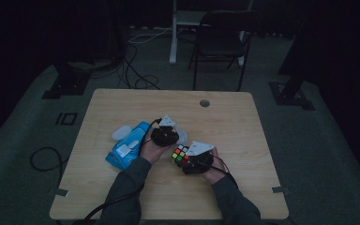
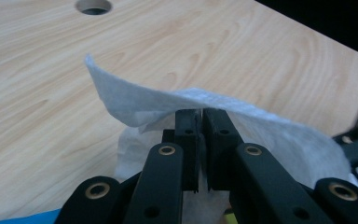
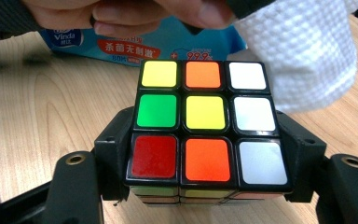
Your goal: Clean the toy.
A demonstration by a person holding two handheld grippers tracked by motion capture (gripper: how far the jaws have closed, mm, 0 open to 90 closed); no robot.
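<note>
A scrambled Rubik's cube (image 3: 205, 126) is clamped between the jaws of my right gripper (image 3: 205, 140), its top face showing yellow, orange, white, green and red tiles. In the high view the cube (image 1: 180, 154) sits at mid-table in the right gripper (image 1: 183, 158). My left gripper (image 2: 200, 121) is shut on a white wet wipe (image 2: 168, 102), which drapes over its jaws just above the tabletop. That wipe (image 3: 303, 60) hangs just behind and to the right of the cube. The left gripper (image 1: 172, 136) is a little up and left of the cube.
A blue wipes pack (image 1: 126, 146) lies left of the hands, with a small white crumpled piece (image 1: 121, 132) beside it. The pack (image 3: 168, 44) lies right behind the cube. The wooden table (image 1: 234, 187) has a cable hole (image 1: 205, 103) at the back. A chair (image 1: 220, 42) stands beyond it.
</note>
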